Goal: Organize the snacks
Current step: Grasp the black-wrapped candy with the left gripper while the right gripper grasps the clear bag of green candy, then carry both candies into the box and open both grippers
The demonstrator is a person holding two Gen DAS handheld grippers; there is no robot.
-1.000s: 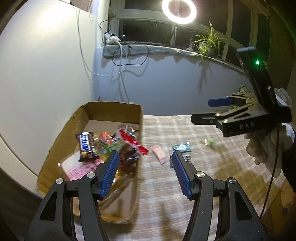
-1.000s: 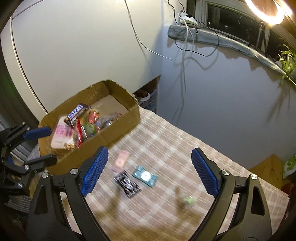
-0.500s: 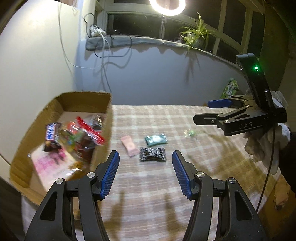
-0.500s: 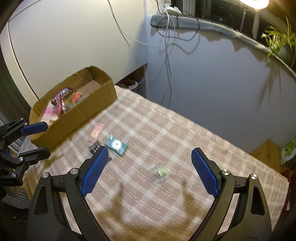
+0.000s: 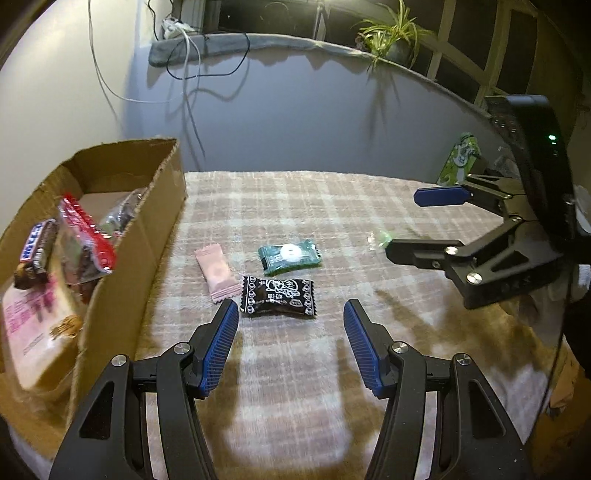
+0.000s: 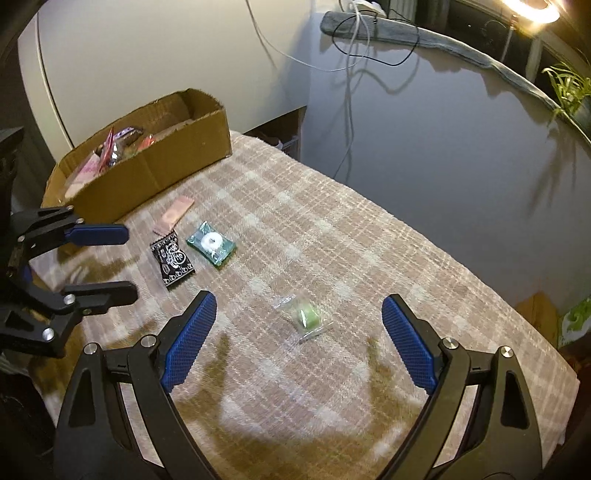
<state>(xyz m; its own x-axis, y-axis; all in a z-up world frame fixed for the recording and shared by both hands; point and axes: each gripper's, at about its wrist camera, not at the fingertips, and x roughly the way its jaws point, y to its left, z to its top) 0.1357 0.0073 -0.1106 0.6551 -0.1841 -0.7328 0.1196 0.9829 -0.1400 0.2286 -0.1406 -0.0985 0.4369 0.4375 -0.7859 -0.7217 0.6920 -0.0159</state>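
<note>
A cardboard box [image 5: 144, 236] at the table's left holds several snacks; it also shows in the right wrist view [image 6: 155, 166]. On the checked cloth lie a pink packet [image 5: 217, 272], a green packet [image 5: 290, 256], a black packet [image 5: 279, 297] and a small green candy in clear wrap [image 5: 380, 238]. My left gripper [image 5: 290, 338] is open and empty, just short of the black packet. My right gripper [image 6: 297, 345] is open and empty, just short of the green candy [image 6: 304, 317]. The black packet [image 6: 171, 260], green packet [image 6: 211, 243] and pink packet [image 6: 173, 216] show in the right wrist view too.
The table stands against a grey wall with hanging cables [image 5: 192, 92]. A potted plant [image 5: 391, 40] sits on the sill. A green bag [image 5: 460, 158] stands past the table's far right edge. A ring light [image 6: 532, 9] glows above.
My left gripper has swung right from over the box to face the loose packets and come closer to them. My right gripper has moved toward the green candy.
</note>
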